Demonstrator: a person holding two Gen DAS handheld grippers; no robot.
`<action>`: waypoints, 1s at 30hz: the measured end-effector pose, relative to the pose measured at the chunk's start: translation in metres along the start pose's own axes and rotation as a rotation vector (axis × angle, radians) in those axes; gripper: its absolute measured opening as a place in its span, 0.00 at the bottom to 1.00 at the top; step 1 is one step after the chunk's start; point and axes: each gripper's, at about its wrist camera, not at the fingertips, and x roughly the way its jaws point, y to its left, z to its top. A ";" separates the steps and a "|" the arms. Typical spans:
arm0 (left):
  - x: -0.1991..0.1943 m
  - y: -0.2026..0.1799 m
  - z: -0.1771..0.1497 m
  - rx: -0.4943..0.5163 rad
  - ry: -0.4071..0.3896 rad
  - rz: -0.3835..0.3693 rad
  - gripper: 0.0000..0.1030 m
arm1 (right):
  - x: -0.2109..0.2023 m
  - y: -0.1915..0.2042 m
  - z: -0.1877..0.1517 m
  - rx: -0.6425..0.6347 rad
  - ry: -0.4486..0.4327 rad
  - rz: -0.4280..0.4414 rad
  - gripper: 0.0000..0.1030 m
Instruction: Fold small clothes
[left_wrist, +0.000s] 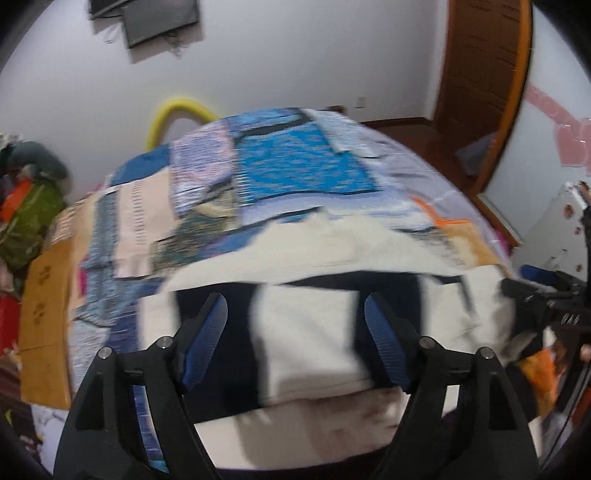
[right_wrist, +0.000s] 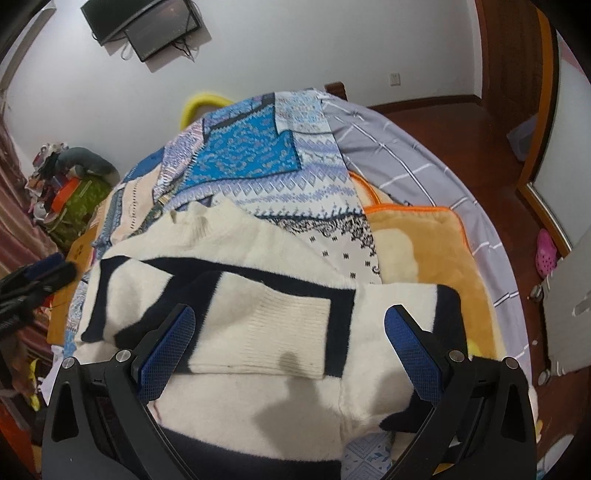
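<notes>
A cream sweater (right_wrist: 236, 258) with dark stripes is spread on the bed (right_wrist: 406, 155), on top of a patterned quilt (right_wrist: 258, 155), with one sleeve (right_wrist: 280, 332) already laid across the body. The left hand-held gripper (left_wrist: 295, 332) is seen wide open with nothing between its pads, and the right hand-held gripper (right_wrist: 290, 347) is open and empty too, hovering over the sleeve cuff. Biggest risk, probably: the folded sleeve could get dragged back out if only the top layer is pinched. The fuzzy knit could also be snagged or bunched, so the fold ends up crooked.
</notes>
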 end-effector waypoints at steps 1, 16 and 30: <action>0.001 0.012 -0.003 -0.007 0.005 0.022 0.75 | 0.005 -0.002 -0.001 0.005 0.012 -0.007 0.99; 0.065 0.157 -0.080 -0.259 0.200 0.147 0.75 | 0.075 -0.022 -0.014 0.090 0.222 -0.009 0.63; 0.093 0.155 -0.098 -0.279 0.215 0.113 0.82 | 0.089 -0.016 -0.013 0.045 0.248 -0.026 0.25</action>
